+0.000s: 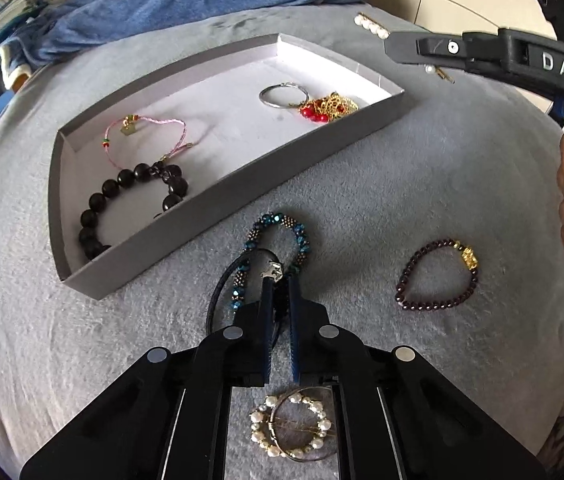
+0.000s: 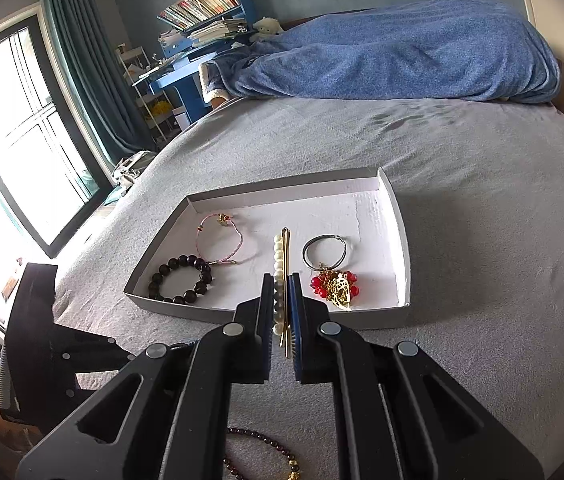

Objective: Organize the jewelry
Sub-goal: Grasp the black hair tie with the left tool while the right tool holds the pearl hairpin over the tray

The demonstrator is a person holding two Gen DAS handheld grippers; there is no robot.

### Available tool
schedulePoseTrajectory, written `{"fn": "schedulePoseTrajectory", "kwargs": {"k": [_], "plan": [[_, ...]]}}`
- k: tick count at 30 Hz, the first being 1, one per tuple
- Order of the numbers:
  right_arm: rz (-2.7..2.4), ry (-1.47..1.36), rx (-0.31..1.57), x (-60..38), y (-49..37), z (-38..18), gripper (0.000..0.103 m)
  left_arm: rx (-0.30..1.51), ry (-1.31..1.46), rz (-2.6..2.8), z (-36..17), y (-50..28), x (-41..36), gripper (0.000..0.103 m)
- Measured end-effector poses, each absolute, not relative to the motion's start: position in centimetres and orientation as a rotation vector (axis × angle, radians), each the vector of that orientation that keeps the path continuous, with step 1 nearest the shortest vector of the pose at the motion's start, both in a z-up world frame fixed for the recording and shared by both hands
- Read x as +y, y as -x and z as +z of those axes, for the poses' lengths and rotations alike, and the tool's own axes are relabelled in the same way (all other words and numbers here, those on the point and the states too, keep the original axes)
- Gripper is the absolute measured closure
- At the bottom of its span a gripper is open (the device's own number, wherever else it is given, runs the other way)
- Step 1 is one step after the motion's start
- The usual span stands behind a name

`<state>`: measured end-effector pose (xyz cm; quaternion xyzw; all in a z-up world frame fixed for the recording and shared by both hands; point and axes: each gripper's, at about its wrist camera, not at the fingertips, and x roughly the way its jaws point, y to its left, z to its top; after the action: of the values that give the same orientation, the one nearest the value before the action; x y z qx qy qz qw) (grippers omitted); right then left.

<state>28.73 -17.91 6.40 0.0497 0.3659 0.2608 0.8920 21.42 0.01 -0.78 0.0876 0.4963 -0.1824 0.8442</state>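
The tray's point(image 2: 401, 240) raised walls hem its open white floor; grey bedding point(image 2: 482, 220) around lies free.

Raised white letters "DAS" on the black right gripper point(image 1: 398, 46) body (cut off at the edge), nothing else legible

you're over a bed point(image 2: 462, 208) with a grey cover, a blue blanket point(image 2: 402, 56) heaped at its far end. daylight pours through a tall dark-framed window point(image 2: 21, 140) with teal curtains point(image 2: 81, 60). beside them stands a blue shelf point(image 2: 201, 32) stacked with books.
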Motion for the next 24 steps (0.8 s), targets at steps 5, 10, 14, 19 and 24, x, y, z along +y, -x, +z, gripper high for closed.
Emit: {"fn": "schedulePoseTrajectory", "kwargs": {"k": [5,10,14,19,24], "plan": [[0.540,-0.102,0.761,-17.9,-28.9,6.5,0.096,1.067,-0.181,-0.398,-1.0,-21.4,0.0,0.095],[0.539,-0.103,0.760,-17.9,-28.8,6.5,0.096,1.030,-0.160,-0.428,0.3,-21.1,-0.1,0.095],[0.540,-0.102,0.761,-17.9,-28.9,6.5,0.096,1.013,-0.107,-0.453,1.4,-21.0,0.5,0.095],[0.537,-0.101,0.763,-17.9,-28.8,6.4,0.096,1.015,-0.011,-0.467,2.0,-21.6,1.7,0.095],[0.535,-0.100,0.763,-17.9,-28.9,6.3,0.096,1.004,0.031,-0.478,2.5,-21.8,2.1,0.095]]}}
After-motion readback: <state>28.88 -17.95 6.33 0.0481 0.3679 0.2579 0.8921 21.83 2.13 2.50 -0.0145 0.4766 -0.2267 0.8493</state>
